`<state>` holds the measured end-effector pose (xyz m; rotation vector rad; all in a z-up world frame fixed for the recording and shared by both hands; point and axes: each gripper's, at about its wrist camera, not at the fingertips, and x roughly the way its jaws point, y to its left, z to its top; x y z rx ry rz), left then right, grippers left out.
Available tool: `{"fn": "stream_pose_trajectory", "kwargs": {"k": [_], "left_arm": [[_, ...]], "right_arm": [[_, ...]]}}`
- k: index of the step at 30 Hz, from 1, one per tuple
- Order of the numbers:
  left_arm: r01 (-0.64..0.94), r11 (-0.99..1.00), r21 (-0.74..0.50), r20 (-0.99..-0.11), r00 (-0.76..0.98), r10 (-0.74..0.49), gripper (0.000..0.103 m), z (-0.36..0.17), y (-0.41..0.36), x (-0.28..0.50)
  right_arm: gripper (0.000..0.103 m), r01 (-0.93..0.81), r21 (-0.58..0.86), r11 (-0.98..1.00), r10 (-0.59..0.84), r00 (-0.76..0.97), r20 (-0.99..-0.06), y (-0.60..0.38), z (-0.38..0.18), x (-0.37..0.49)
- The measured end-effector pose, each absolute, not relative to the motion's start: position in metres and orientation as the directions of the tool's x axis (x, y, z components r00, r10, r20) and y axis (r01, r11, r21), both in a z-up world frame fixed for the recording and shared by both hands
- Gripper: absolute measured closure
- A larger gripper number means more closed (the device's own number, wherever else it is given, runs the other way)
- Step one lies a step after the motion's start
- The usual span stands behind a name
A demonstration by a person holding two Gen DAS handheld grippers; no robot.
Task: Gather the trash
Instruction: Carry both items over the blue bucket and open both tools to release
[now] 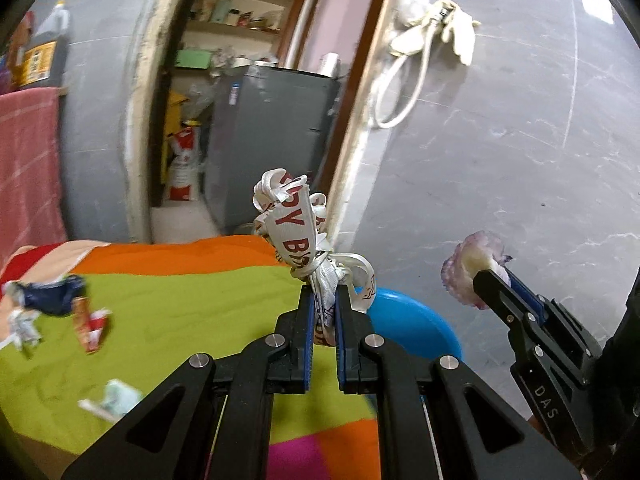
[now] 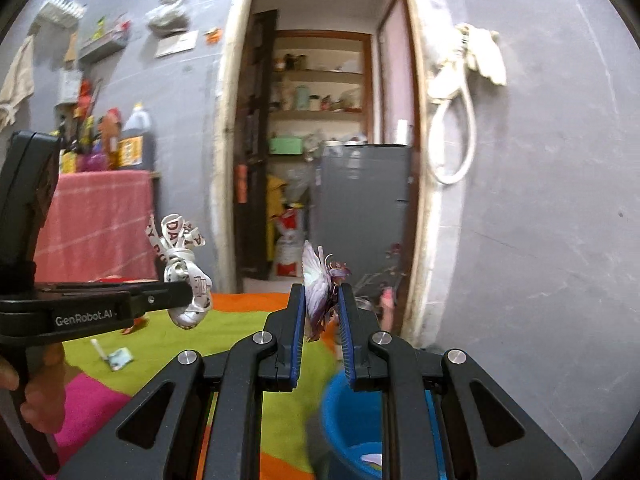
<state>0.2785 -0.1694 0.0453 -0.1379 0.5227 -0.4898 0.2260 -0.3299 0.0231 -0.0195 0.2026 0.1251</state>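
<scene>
White printed ribbon (image 1: 308,248) pinched between left gripper (image 1: 324,304) jaws, bunched above tips. Purple-white wrapper (image 2: 318,292) pinched between right gripper (image 2: 322,304) jaws. Both held above blue bucket (image 2: 348,420) beside green-orange bedspread (image 1: 180,300); paper scraps (image 1: 112,400) on bed.

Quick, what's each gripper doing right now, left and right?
Left gripper: closed on the crumpled printed ribbon.
Right gripper: closed on the purple-and-white peel scrap.
</scene>
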Motion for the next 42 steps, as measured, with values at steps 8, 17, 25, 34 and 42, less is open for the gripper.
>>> {"fn": "stream_pose_trajectory", "kwargs": {"k": [8, 17, 25, 34, 42], "left_arm": [[0.477, 0.845, -0.242, -0.462, 0.709, -0.533, 0.096, 0.03, -0.239, 0.302], [0.487, 0.837, -0.249, -0.494, 0.679, -0.543, 0.096, 0.01, -0.278, 0.326], [0.494, 0.835, -0.244, -0.525, 0.657, -0.542, 0.096, -0.002, -0.296, 0.335], [0.468, 0.854, -0.226, -0.562, 0.654, -0.507, 0.079, -0.011, -0.302, 0.344], [0.428, 0.872, -0.237, -0.565, 0.669, -0.482, 0.059, -0.012, -0.291, 0.347]], "right_arm": [[0.089, -0.009, 0.014, 1.0, 0.012, 0.976, -0.215, -0.386, 0.011, 0.23], [0.089, 0.071, 0.05, 0.996, -0.057, 0.97, -0.238, -0.425, -0.007, 0.233], [0.089, 0.097, 0.065, 0.993, -0.075, 0.958, -0.278, -0.439, -0.018, 0.244], [0.087, 0.123, 0.095, 0.988, -0.087, 0.943, -0.32, -0.448, -0.024, 0.259], [0.052, 0.149, 0.131, 0.98, -0.108, 0.953, -0.281, -0.455, -0.02, 0.251]]}}
